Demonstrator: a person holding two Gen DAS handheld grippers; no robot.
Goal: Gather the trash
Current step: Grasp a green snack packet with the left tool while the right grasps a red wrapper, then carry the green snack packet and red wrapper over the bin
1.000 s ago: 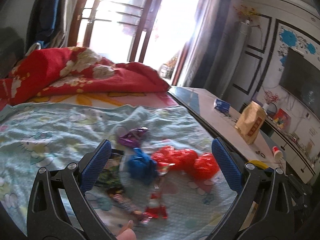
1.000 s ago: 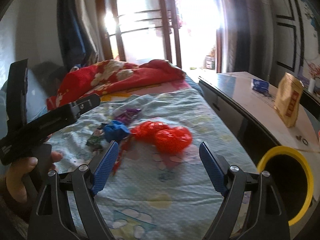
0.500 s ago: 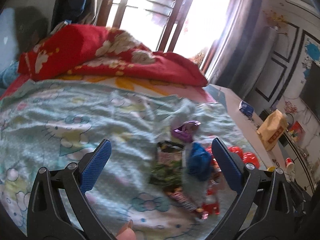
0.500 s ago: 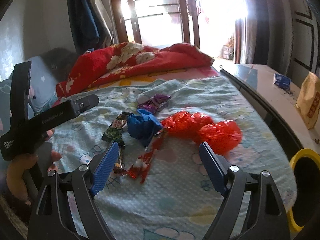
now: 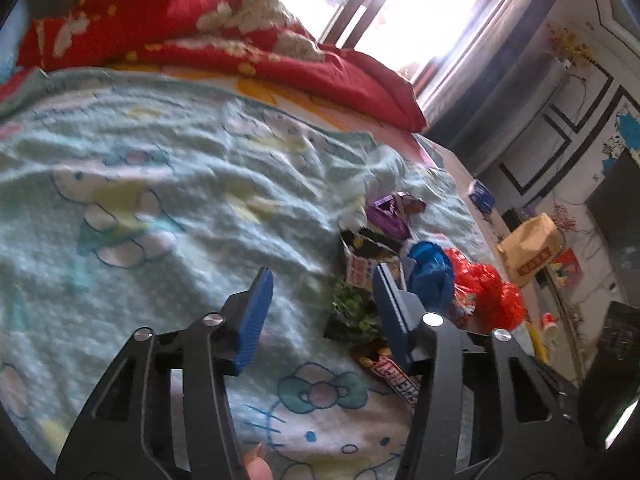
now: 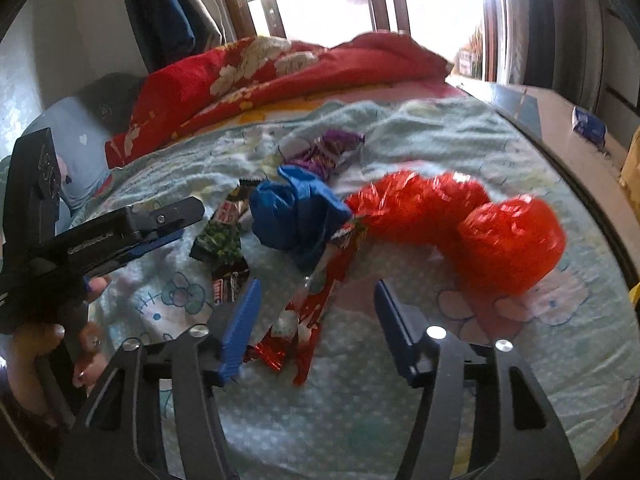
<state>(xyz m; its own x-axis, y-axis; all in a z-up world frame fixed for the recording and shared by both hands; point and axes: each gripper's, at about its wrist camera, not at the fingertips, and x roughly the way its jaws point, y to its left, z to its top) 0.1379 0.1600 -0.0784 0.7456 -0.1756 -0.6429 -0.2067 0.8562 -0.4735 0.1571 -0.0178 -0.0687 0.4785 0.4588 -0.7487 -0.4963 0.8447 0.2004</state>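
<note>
Trash lies in a heap on the light-blue cartoon blanket [image 5: 160, 200]: a purple wrapper [image 5: 388, 216] [image 6: 324, 152], a crumpled blue bag [image 5: 430, 276] [image 6: 296, 216], a red plastic bag [image 5: 484, 292] [image 6: 508, 240], a green wrapper [image 5: 352, 304] [image 6: 220, 240] and a chocolate bar wrapper [image 5: 396, 372] [image 6: 228, 284]. My left gripper [image 5: 322, 276] is open just left of the heap, its right finger over the green wrapper. It also shows in the right wrist view [image 6: 176, 220]. My right gripper [image 6: 316, 286] is open, straddling a long red candy wrapper [image 6: 320, 304].
A red floral quilt [image 5: 200, 40] [image 6: 280, 68] is bunched at the head of the bed. A ledge along the right side carries a brown paper bag [image 5: 532, 248] and a small blue box [image 5: 480, 196] [image 6: 588, 124]. A person's hand [image 6: 32, 344] holds the left gripper.
Both grippers' jaws have narrowed but stay open. The left gripper has swung left, so the heap sits further right. The right gripper has come down close over the red candy wrapper.
</note>
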